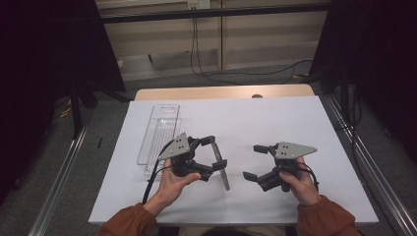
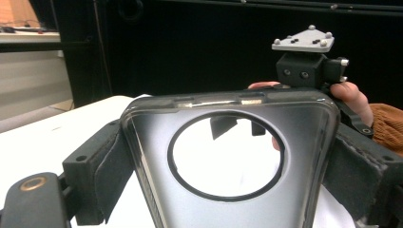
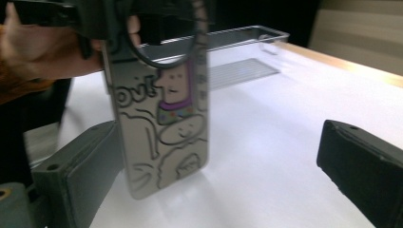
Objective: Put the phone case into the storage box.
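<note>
White covers the table (image 1: 275,123), with a wooden strip showing at the far edge and dark curtains and floor around it; those dark sides hide whatever stands beyond. On the left half lies a clear plastic tray (image 1: 158,132), long and narrow, running away from the person; its near end is hidden behind the left gripper (image 1: 216,152). The left gripper view cuts off the phone case (image 2: 228,161) at the bottom edge, and the right gripper view shows its top lost behind the hand and jaws, slightly blurred.

The phone case is a see-through shell with a large round camera hole near its top and cartoon outline drawings, one figure with purple, on its back. It is clamped by its two long edges between the left gripper's padded jaws, held just above the table in front of the person. From above it appears edge-on as a thin grey strip, its long axis running toward the person, the free end near the table.

The right gripper (image 1: 255,162) stands well apart to the right, jaws spread wide with nothing between them.
</note>
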### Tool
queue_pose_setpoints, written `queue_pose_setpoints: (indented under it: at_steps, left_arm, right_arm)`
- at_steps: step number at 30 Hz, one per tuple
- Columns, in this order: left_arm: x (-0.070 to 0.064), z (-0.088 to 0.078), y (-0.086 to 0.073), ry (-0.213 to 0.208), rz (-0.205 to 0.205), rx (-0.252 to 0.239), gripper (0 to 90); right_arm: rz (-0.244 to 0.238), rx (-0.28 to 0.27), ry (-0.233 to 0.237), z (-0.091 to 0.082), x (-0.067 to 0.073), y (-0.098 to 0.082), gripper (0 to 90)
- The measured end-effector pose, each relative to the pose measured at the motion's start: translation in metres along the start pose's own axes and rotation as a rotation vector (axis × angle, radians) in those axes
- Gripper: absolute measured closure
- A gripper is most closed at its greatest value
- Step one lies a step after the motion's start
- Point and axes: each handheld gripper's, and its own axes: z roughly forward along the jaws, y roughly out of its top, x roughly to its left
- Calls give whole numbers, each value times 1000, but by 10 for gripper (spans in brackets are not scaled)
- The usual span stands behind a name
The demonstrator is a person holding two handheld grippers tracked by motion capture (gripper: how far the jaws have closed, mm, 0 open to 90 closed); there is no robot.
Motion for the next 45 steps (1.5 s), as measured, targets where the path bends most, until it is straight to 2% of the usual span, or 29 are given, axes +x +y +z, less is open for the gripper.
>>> queue_pose_setpoints:
  at_steps: [1,3,4,6,7,8,9,13,17,19,23,24,25,26,27,30,31,32,33,34,35,39,41,42,43,44,45]
  left_arm:
    - [0,0,0,11,-7,-16,112]
    - [0,-2,1,45,-8,-2,112]
    - [1,-2,1,27,-13,-14,112]
    - [1,-4,2,56,-9,-3,112]
    - [1,-5,2,56,-12,-12,112]
    - [1,-6,3,50,-18,-3,112]
    - [1,-7,3,71,-16,-2,112]
    - [2,-9,4,86,-29,-7,112]
    - [2,-12,5,119,-24,12,112]
    - [3,-13,6,120,-27,6,112]
    - [4,-18,8,154,-28,9,112]
    - [4,-18,8,166,-34,-5,112]
    - [4,-20,9,157,-35,-7,112]
    - [4,-22,10,171,-33,2,112]
    - [5,-23,10,166,-31,7,112]
    - [6,-25,11,199,-34,-2,112]
    - [7,-27,12,192,-41,1,112]
    - [7,-27,12,204,-44,-4,112]
    - [7,-27,12,216,-55,-16,112]
    - [7,-29,13,224,-41,-1,112]
    - [8,-29,13,233,-44,-6,112]
    - [9,-30,13,247,-56,-8,112]
    - [10,-33,14,258,-40,6,112]
    - [10,-33,15,257,-39,5,112]
    - [9,-33,16,258,-57,-7,112]
    - [10,-34,17,267,-51,-5,112]
    - [10,-35,18,274,-46,-4,112]
  right_arm:
    - [5,-4,-15,-2,0,0,10]
    - [10,-20,-54,-6,0,-1,10]
    - [16,-24,-68,-7,0,-2,10]
    - [19,-30,-100,-11,1,-3,10]
    - [20,-34,-115,-13,1,-4,10]
    - [27,-37,-124,-14,1,-6,10]
    - [29,-29,-132,-16,0,-7,9]
    - [43,-36,-173,-23,0,-10,10]
    - [47,-40,-211,-29,0,-15,10]
    - [53,-45,-228,-32,0,-16,10]
    - [70,-55,-262,-40,0,-19,9]
    - [74,-56,-272,-42,0,-20,9]
    - [66,-58,-300,-44,1,-21,7]
    - [69,-55,-314,-46,1,-22,6]
    - [76,-60,-318,-48,1,-23,5]
    - [85,-68,-352,-54,1,-25,4]
    - [88,-68,-353,-57,1,-26,3]
    - [97,-72,-377,-59,1,-27,2]
    - [95,-70,-383,-61,1,-28,3]
    - [101,-73,-391,-63,1,-29,4]
    - [105,-74,-397,-65,1,-30,4]
    - [99,-67,-425,-74,0,-33,4]
    - [113,-72,-455,-77,1,-33,5]
    - [102,-59,-471,-80,1,-34,7]
    - [100,-53,-482,-81,1,-34,10]
    - [108,-53,-511,-84,1,-36,15]
    - [115,-54,-511,-85,2,-37,11]
